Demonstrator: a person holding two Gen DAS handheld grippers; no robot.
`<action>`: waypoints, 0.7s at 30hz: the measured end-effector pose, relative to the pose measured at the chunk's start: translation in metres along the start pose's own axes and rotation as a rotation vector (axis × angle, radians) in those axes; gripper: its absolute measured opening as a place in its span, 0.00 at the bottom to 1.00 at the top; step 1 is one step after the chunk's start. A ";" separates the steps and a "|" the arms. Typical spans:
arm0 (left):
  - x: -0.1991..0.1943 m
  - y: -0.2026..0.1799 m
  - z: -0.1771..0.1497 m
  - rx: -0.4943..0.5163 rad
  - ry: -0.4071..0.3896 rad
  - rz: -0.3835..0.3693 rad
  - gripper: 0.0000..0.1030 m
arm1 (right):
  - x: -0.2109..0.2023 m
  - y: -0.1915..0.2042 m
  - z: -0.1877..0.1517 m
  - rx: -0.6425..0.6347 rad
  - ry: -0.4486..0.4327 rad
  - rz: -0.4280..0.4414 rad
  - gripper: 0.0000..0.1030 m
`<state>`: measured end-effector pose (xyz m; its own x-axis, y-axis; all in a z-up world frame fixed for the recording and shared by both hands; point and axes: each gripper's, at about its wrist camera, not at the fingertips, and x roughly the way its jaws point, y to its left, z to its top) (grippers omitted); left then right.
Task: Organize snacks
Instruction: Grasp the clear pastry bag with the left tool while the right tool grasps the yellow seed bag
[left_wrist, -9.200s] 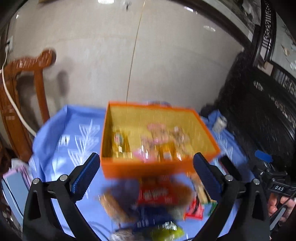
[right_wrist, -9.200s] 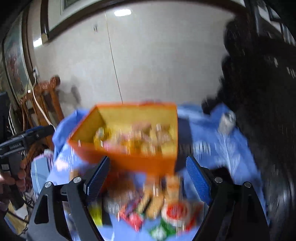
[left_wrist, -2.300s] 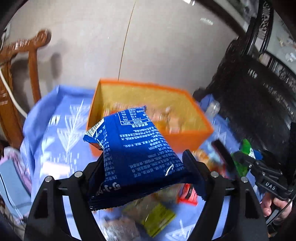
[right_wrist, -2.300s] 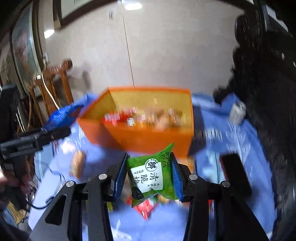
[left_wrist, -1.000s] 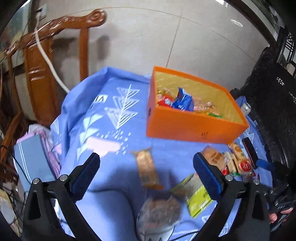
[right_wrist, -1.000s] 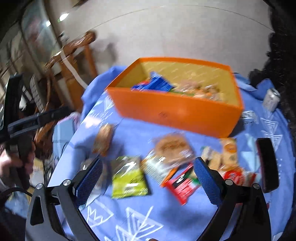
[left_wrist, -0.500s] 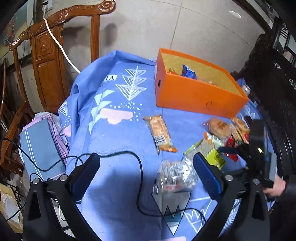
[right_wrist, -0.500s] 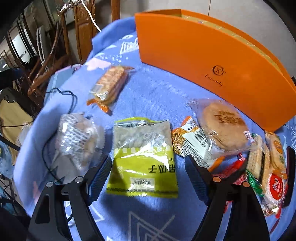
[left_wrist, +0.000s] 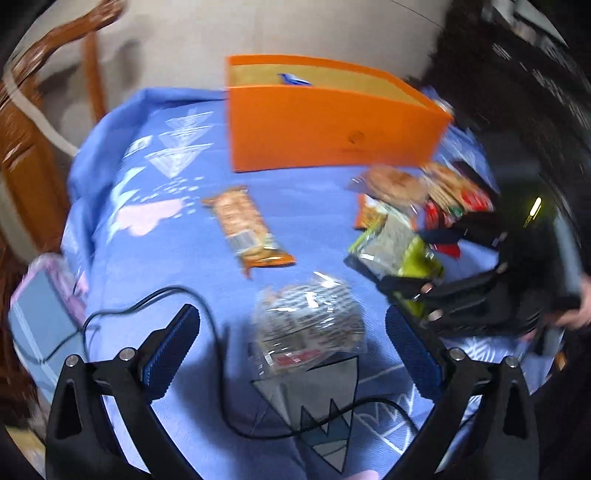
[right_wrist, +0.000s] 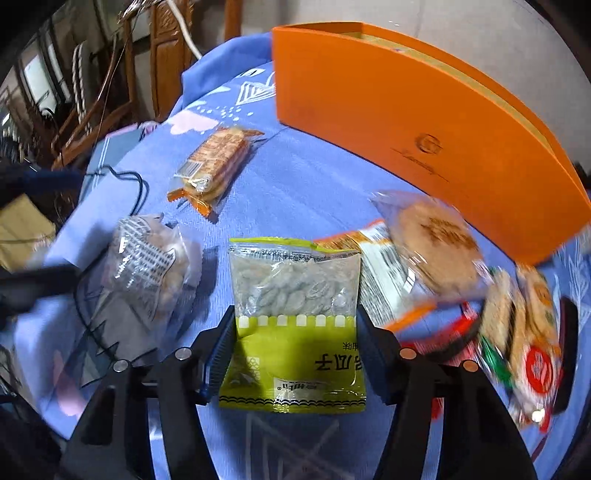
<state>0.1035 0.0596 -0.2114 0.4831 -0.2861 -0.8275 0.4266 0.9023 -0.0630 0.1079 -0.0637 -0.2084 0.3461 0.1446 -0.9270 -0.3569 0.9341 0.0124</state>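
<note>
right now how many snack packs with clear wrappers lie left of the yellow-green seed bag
2: an orange-trimmed cracker pack nearer the orange box, and a crinkly clear bag just left of the seed bag that the right tongs grip.

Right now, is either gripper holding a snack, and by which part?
The right gripper clasps the green seed packet by its side edges at mid-length. The left gripper is open, holding nothing.

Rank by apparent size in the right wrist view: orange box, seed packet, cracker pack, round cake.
1. orange box, clearly largest.
2. seed packet, though it sits nearest the camera, so it is inflated.
3. round cake and cracker pack look about alike; the cake is blurred, so no ranking.
</note>
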 end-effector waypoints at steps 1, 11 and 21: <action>0.005 -0.005 -0.001 0.029 0.001 0.002 0.96 | -0.004 -0.003 -0.003 0.014 0.001 0.001 0.60; 0.058 -0.027 -0.008 0.146 0.058 0.020 0.96 | -0.027 -0.019 -0.028 0.125 0.018 0.014 0.60; 0.070 -0.029 -0.012 0.162 0.020 0.018 0.75 | -0.028 -0.022 -0.026 0.138 0.021 -0.006 0.60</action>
<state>0.1158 0.0178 -0.2747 0.4776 -0.2626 -0.8384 0.5364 0.8429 0.0416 0.0835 -0.0972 -0.1925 0.3291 0.1337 -0.9348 -0.2315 0.9711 0.0574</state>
